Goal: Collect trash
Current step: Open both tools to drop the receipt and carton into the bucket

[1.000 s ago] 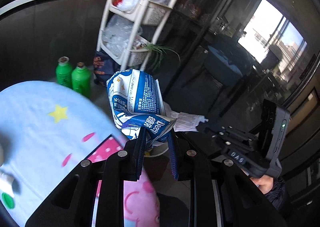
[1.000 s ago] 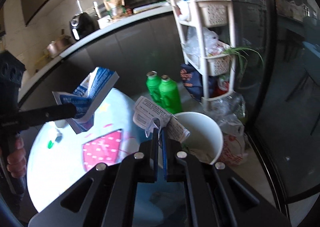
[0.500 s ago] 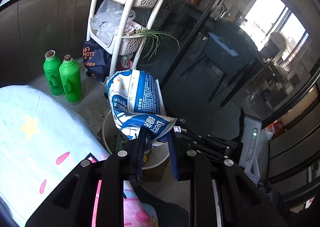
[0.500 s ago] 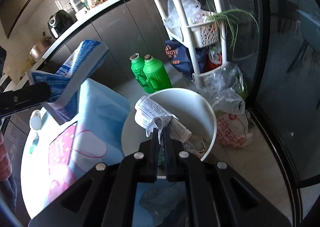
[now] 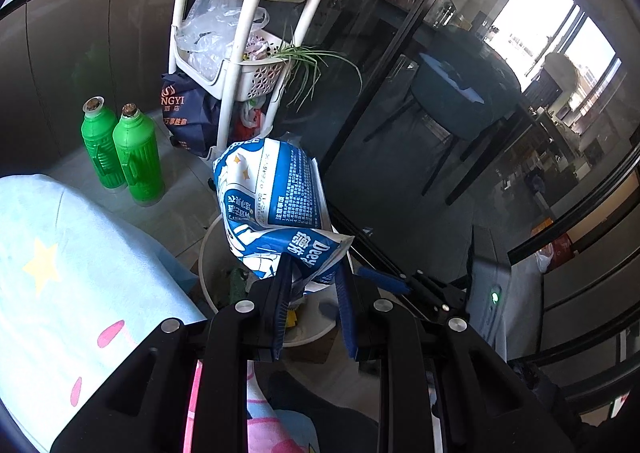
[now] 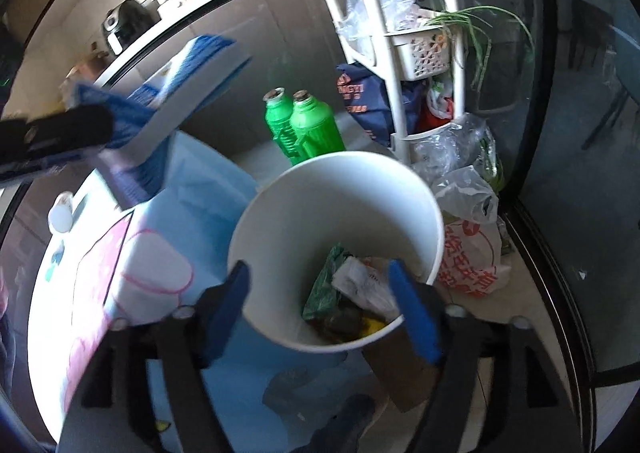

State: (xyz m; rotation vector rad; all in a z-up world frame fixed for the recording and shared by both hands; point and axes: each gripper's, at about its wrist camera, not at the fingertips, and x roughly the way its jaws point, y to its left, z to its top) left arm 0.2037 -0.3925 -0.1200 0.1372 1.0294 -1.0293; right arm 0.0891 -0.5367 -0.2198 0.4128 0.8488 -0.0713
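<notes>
A crushed blue-and-white milk carton [image 5: 276, 209] hangs over the white trash bin [image 5: 208, 253], and my left gripper [image 5: 312, 293] is shut on its lower end. In the right wrist view the same carton [image 6: 176, 93] shows at upper left in that gripper. My right gripper [image 6: 324, 305] hovers over the bin [image 6: 288, 205], its jaws opening wide with nothing pinched between them. A crumpled white paper [image 6: 360, 285] lies inside the bin on green and dark scraps.
Two green bottles [image 6: 304, 129] stand on the floor behind the bin. A white basket rack [image 5: 240, 65] with plastic bags is beyond them. A light-blue tablecloth [image 5: 60, 253] covers the round table on the left. A plastic bag [image 6: 472, 253] lies right of the bin by glass doors.
My right gripper sank over the bin and opened; the paper dropped from its jaws into the bin. My left gripper carried the carton from the table toward the bin.
</notes>
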